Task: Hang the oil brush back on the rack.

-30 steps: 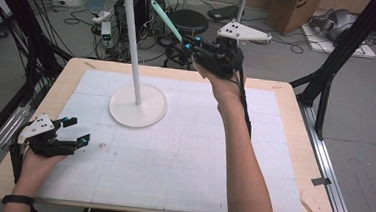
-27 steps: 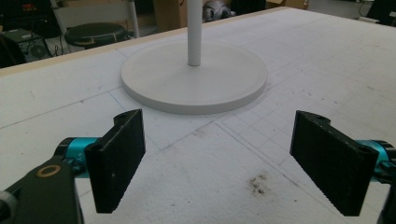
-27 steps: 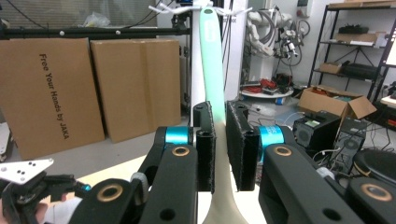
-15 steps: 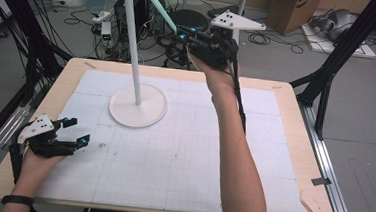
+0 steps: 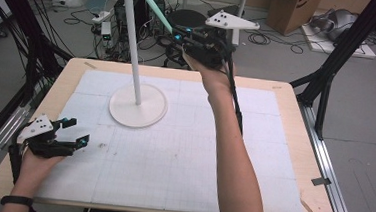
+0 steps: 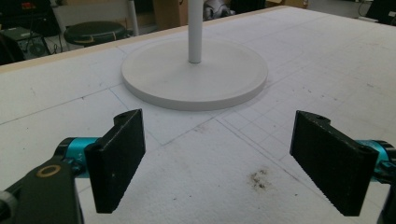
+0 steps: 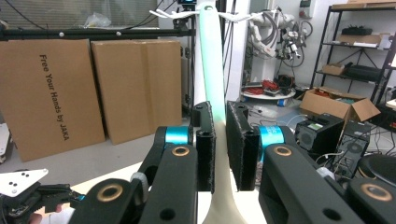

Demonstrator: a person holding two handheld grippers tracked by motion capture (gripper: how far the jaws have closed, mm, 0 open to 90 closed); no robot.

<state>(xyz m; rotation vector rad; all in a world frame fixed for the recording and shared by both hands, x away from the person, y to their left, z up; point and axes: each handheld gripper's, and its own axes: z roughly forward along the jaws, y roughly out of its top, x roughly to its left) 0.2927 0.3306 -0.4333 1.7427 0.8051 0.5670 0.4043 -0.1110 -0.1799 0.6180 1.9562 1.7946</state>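
Jaws, right: closed on the shoehorn (image 7: 208, 93), pads pinching its lower shaft where it widens toward the cream blade; no gap shows between pads and shaft.
Jaws, left: wide apart, nothing between them; bare white mat (image 6: 196, 186) shows through the gap.
Right gripper (image 5: 181, 36): raised high over the far table edge, arm stretched forward, pointing up and toward the rack (image 5: 130, 42).
Left gripper (image 5: 73, 134): low at the near left corner of the table (image 5: 295, 118), resting on or just over the mat; I cannot tell which.
Shoehorn: long, thin, mint green fading to cream; held clear of the table, its far end up at the rack's top spokes (image 7: 173, 14). Touching a spoke or just short of one — cannot tell.
Rack: white pole on a round flat base (image 6: 196, 79), standing on the mat, spoked hanger crown on top.
Handling, judged: looks like moulded plastic, so light, stiff, with some spring along its length; smooth, so it may swivel between the pads if knocked.
Hold, judged: present grip near the wide end gives reach but a long lever; small wrist tilts swing the tip widely.
Risk, judged: a sideways push on the crown could rock the rack.
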